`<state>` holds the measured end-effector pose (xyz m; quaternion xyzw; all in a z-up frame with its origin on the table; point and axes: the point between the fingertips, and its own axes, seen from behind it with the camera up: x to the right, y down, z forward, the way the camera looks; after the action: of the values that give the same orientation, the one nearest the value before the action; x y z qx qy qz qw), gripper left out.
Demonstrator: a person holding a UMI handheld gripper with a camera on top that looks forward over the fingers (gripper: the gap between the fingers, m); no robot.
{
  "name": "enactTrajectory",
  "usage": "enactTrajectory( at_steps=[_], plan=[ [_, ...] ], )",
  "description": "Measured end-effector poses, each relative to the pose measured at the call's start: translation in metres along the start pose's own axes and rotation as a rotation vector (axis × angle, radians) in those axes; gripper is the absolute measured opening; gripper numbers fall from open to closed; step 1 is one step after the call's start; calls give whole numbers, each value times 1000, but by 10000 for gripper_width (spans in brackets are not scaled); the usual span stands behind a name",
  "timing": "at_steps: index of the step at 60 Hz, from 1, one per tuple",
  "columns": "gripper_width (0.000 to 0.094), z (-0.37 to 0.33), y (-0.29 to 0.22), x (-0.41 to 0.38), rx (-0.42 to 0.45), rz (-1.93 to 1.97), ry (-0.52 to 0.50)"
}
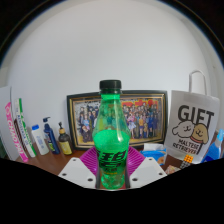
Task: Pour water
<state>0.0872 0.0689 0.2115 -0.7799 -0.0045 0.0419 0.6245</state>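
Holding: the gripper (112, 170) has the green bottle (111, 135) upright between its pink pads (92, 160), jaws closed onto its lower body, black cap (110, 86) on top.
Bottle position: lifted or standing just ahead of the camera; its base is hidden, so I cannot tell whether it rests on the surface.
Risk, cap: it looks screwed on, so tipping now would pour nothing.
Risk, grip: smooth round plastic could twist or slide in the jaws once tilted, and squeezing harder could dent it.
Risk, target: no cup or glass shows, so the pour has nowhere obvious to land.
Behind: a framed group photo (132, 118) against the wall.
Right edge: a white gift bag (192, 125).
Left edge: small bottles (44, 137) and tubes, close enough to get knocked by a swing.
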Motion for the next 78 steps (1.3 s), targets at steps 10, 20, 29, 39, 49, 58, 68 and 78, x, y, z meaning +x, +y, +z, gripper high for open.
enactTrajectory(
  at_steps=[10, 20, 29, 39, 49, 58, 68, 78],
  plan=[
    [327, 28, 61, 36, -53, -14, 38],
    [329, 40, 99, 50, -79, -1, 46],
    [350, 41, 108, 55, -45, -8, 50],
    [542, 38, 111, 54, -56, -13, 53],
    [843, 24, 115, 56, -134, 26, 77],
    [852, -14, 107, 56, -181, 14, 149],
    [851, -86, 87, 27, -257, 15, 182],
    [852, -177, 70, -18, -321, -12, 196]
  ],
)
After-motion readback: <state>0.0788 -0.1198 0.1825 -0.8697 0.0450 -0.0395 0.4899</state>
